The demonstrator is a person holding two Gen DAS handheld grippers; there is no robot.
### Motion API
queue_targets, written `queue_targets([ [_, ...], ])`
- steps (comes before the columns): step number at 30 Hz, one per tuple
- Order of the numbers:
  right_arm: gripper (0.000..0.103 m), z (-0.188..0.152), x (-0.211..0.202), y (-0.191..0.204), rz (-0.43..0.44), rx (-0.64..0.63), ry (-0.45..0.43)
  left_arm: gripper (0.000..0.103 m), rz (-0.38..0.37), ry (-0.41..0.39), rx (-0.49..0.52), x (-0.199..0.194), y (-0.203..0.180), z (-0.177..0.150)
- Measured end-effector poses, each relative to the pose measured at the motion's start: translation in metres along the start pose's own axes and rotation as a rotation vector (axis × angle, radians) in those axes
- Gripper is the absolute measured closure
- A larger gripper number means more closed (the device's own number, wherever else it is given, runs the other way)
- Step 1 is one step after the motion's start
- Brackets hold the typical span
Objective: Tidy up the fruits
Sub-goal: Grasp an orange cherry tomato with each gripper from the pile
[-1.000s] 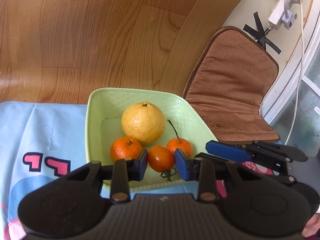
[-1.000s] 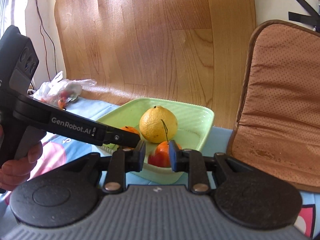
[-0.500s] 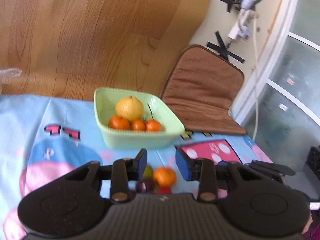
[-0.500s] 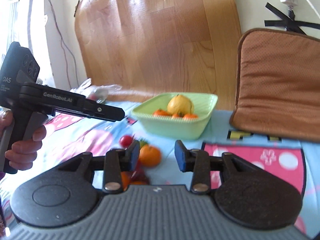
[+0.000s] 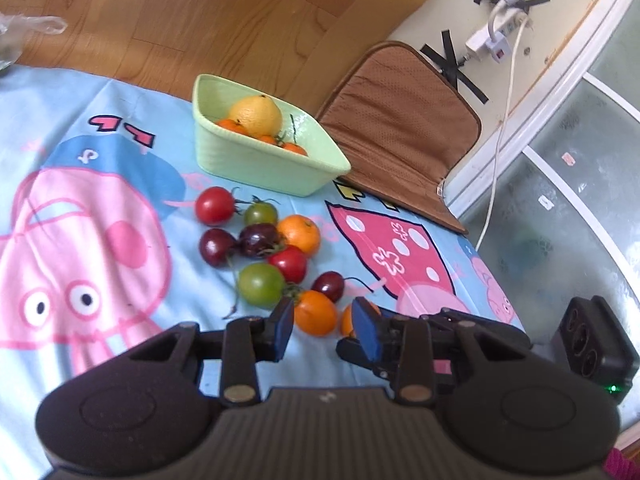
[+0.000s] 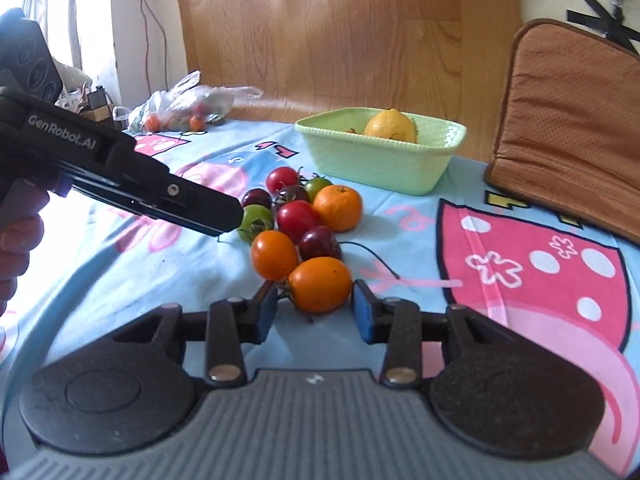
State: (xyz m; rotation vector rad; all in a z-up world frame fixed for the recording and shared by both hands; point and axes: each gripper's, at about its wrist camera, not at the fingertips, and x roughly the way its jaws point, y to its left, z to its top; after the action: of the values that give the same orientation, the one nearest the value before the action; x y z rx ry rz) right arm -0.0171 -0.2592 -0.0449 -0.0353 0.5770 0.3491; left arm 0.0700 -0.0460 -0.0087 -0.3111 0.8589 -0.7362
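Note:
A pale green bowl (image 6: 372,160) holds a big yellow citrus (image 6: 390,126) and small orange fruits (image 5: 230,125). On the cartoon cloth in front of it lies a pile of red, green, dark and orange tomatoes with a mandarin (image 6: 338,207). My right gripper (image 6: 316,312) is open, its pads on either side of the nearest orange tomato (image 6: 320,284) without touching it. My left gripper (image 5: 325,330) has its jaws opening just short of another orange tomato (image 5: 316,312), which no pad presses. In the right wrist view the left gripper (image 6: 234,216) hovers beside a green tomato (image 6: 256,218).
A brown cushion (image 6: 568,120) leans against the wall right of the bowl. A plastic bag (image 6: 188,108) with small fruits lies at the cloth's far left. A wooden board (image 6: 340,32) stands behind. A white cable (image 5: 496,120) hangs at the right.
Both grippers were shut on small tomatoes over the bowl. They have let go, pulled back toward the near pile and stand wider, with nothing held.

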Motion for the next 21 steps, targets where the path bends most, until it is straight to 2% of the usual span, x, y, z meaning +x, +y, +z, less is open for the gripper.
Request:
queue_targets([
  [2,0.060,-0.004,-0.006,-0.005,-0.014,0.009,-0.009,0.057,0.025,0.009,-0.008,0.008,-0.004,0.000],
  [6,0.059,-0.009,-0.010,-0.010,-0.003,0.041,-0.019,0.055,0.069,0.028,-0.022,0.026,-0.011,-0.003],
  [9,0.058,-0.008,-0.008,-0.010,0.002,0.044,-0.014,0.062,0.119,0.014,-0.028,0.033,-0.014,-0.007],
  [10,0.058,-0.008,-0.008,-0.009,0.005,0.045,-0.015,0.070,0.142,0.006,-0.021,0.034,-0.016,-0.008],
  [11,0.058,-0.008,-0.008,-0.010,0.008,0.048,-0.016,0.071,0.154,-0.001,-0.020,0.035,-0.017,-0.009],
  [17,0.060,-0.009,-0.011,-0.015,0.043,0.064,-0.029,0.072,0.158,-0.002,0.008,0.023,-0.022,-0.021],
  [21,0.061,-0.011,-0.014,-0.002,0.076,0.012,-0.027,0.072,0.153,-0.008,0.038,-0.001,-0.019,-0.037],
])
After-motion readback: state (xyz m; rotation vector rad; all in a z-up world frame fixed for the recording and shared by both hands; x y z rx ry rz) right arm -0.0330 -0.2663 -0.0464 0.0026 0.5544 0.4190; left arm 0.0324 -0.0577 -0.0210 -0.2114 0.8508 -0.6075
